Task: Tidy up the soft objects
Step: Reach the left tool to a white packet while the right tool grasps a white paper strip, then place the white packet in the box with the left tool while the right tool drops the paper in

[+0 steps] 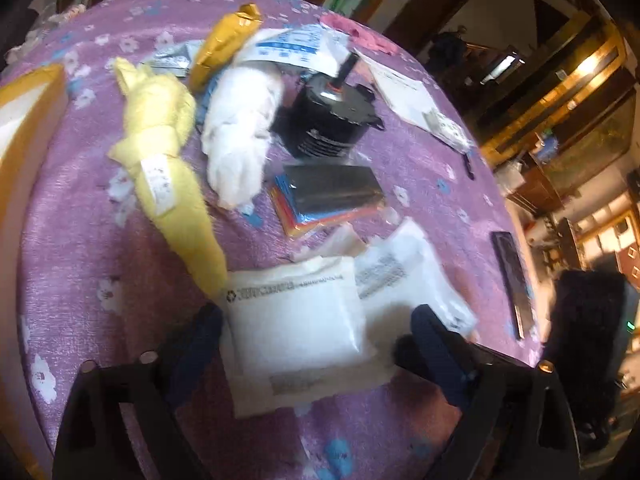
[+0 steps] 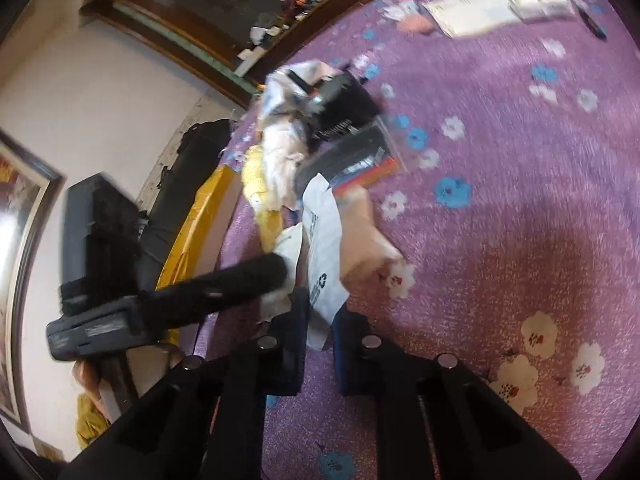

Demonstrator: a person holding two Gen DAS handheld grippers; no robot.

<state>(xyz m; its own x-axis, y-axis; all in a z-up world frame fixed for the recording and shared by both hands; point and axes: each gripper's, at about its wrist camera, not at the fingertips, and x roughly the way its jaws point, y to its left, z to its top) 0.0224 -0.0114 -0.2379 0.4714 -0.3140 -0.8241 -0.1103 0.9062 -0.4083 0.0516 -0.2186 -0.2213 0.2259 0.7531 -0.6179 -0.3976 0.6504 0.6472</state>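
On the purple flowered cloth lie a yellow knotted towel, a white fluffy cloth and white plastic packets. My left gripper is open, its jaws on either side of the nearest white packet. In the right wrist view my right gripper is shut on the edge of a white packet, which stands up from the cloth. The other gripper reaches in from the left beside that packet.
A black cylindrical device, a stack of coloured sheets in a bag, a golden pouch, papers and a pink cloth lie further back. A yellow-rimmed box stands at the left. A dark flat bar lies near the right edge.
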